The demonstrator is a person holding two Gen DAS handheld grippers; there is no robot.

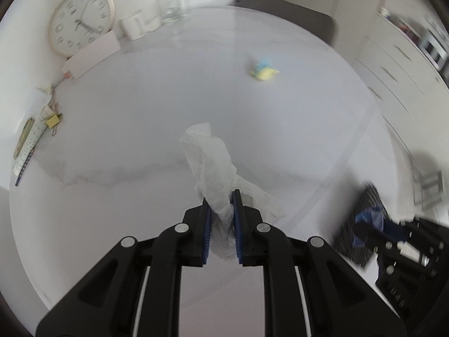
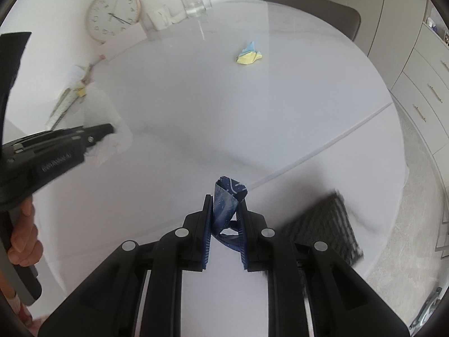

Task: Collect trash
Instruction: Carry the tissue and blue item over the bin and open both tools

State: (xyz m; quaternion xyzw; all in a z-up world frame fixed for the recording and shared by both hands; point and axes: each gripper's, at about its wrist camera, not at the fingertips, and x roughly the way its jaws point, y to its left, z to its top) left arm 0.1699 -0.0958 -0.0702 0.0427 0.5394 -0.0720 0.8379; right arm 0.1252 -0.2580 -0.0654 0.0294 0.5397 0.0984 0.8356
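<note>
My left gripper (image 1: 220, 196) is shut on a crumpled white tissue (image 1: 209, 157) and holds it above the white table (image 1: 140, 98). It also shows in the right wrist view (image 2: 108, 130) at the left, with the tissue (image 2: 109, 148) in it. My right gripper (image 2: 224, 199) is shut on a crumpled blue wrapper (image 2: 227, 202) above the table (image 2: 196, 112). In the left wrist view the right gripper (image 1: 373, 221) and the blue wrapper (image 1: 367, 219) are blurred at the right. A crumpled yellow and blue paper ball (image 1: 263, 71) lies farther back on the table, also in the right wrist view (image 2: 249, 54).
A black mesh basket (image 2: 331, 221) sits blurred at the table's right edge. A wall clock (image 1: 81, 21), a white cup (image 1: 133, 26), glasses (image 1: 171, 7), papers and a notebook (image 1: 26, 143) line the back left. A chair (image 2: 314, 8) and drawers (image 2: 421, 84) stand beyond.
</note>
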